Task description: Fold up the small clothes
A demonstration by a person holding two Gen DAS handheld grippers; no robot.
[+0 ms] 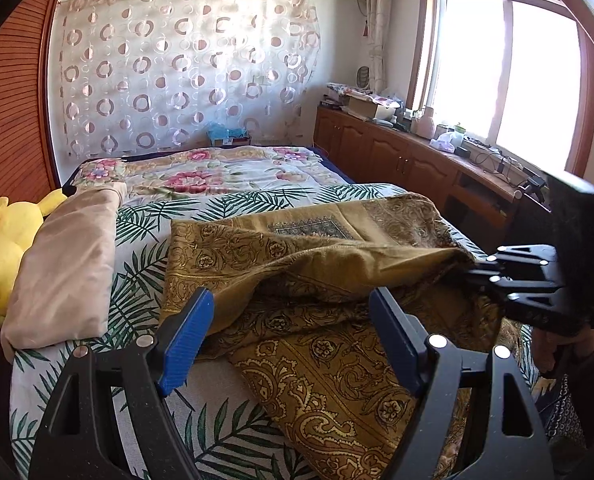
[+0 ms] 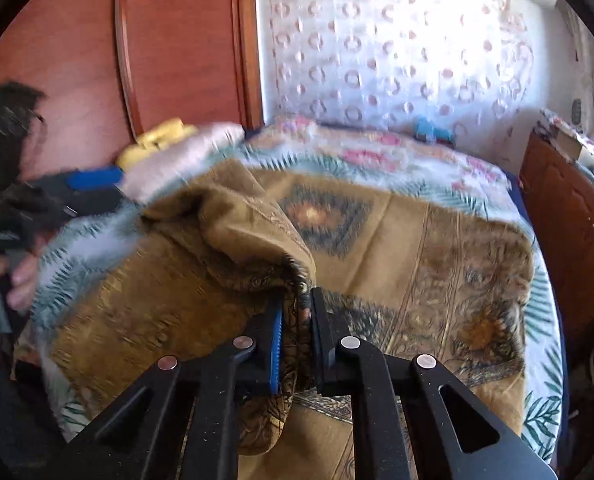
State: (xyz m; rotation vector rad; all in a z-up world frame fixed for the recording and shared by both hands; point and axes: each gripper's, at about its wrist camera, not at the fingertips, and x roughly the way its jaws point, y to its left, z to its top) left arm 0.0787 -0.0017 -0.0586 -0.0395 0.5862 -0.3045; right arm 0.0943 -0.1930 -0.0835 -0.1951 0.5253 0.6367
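The gold paisley cloth lies across the centre of the palm-print bedsheet, partly folded over itself. Your right gripper is clamped on a raised bunch of its edge, lower centre of the right wrist frame. Your left gripper stands apart above the cloth, holding nothing. No legible writing shows. A folded beige garment lies at left, beside a yellow plush toy.
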